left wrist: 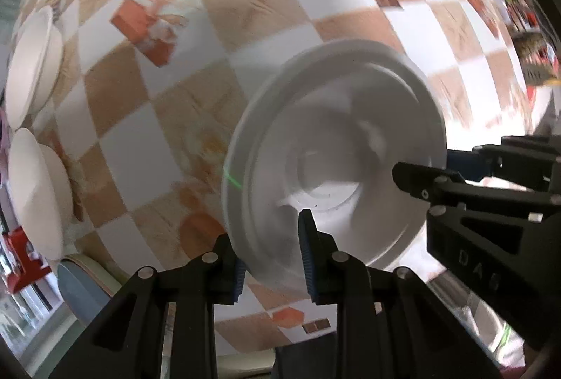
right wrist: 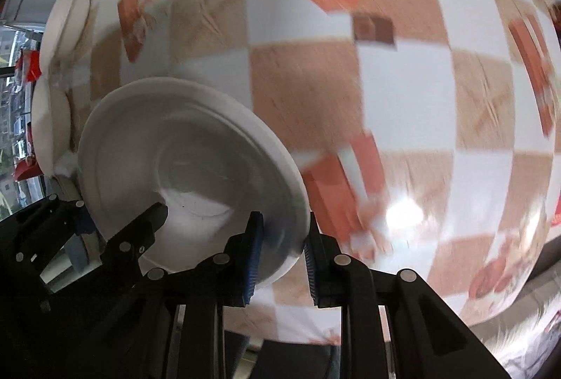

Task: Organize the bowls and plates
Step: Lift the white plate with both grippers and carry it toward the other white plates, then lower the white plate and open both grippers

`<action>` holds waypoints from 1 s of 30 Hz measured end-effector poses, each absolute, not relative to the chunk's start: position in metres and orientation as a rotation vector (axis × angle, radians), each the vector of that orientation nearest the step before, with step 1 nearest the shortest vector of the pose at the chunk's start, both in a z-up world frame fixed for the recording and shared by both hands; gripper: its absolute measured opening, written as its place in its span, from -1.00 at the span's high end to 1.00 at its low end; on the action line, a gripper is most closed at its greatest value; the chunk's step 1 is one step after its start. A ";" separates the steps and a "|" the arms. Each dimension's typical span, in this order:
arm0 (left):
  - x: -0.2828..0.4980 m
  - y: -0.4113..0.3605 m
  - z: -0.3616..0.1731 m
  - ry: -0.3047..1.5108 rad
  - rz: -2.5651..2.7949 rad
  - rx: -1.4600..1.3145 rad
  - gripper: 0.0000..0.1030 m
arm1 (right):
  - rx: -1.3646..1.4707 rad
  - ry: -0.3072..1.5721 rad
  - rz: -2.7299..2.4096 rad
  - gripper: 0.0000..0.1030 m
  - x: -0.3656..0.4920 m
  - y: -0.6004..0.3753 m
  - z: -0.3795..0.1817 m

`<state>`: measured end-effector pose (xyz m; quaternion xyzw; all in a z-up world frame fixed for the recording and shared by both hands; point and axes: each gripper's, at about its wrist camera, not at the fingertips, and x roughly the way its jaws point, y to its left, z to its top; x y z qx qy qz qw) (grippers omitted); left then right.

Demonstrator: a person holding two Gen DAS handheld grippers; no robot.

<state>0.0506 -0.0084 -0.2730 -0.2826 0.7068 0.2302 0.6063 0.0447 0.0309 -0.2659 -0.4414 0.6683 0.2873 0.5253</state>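
Faintly, "DAS" shows on the right claw [left wrist: 420, 175] gripping the bowl [left wrist: 333, 161].

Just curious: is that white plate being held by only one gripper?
No: the left gripper and the right gripper each clamp the white plate at its rim.

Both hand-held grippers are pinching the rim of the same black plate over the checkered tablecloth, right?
Almost. The plate is white, not black. The left wrist view shows the left hand-held gripper clamped on its near rim and the right hand-held gripper gripping the opposite edge, above the checkered tablecloth. The right wrist view shows the same white plate.
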 end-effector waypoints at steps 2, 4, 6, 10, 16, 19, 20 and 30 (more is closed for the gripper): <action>0.051 -0.013 -0.274 1.631 0.526 -0.639 0.33 | -1.056 1.602 0.677 0.53 0.041 0.026 -0.269; 0.050 -0.016 -0.273 1.626 0.521 -0.636 0.13 | -1.044 1.613 0.665 0.53 0.039 0.021 -0.270; 0.047 -0.018 -0.271 1.614 0.531 -0.621 -0.23 | -1.028 1.625 0.663 0.53 0.039 0.023 -0.272; 0.034 -0.012 -0.260 1.575 0.543 -0.611 -0.50 | -1.036 1.595 0.674 0.53 0.057 0.009 -0.269; 0.006 -0.018 -0.248 1.551 0.513 -0.622 -0.53 | -1.030 1.555 0.656 -0.38 0.067 -0.005 -0.239; -0.018 -0.019 -0.247 1.546 0.499 -0.643 -0.54 | -1.017 1.520 0.640 -0.50 0.075 -0.008 -0.227; -0.021 -0.022 -0.249 1.545 0.497 -0.653 -0.54 | -1.011 1.521 0.633 -0.50 0.080 -0.008 -0.229; -0.058 -0.004 -0.240 1.447 0.553 -0.750 -0.55 | -0.905 1.509 0.541 -0.98 0.100 -0.024 -0.199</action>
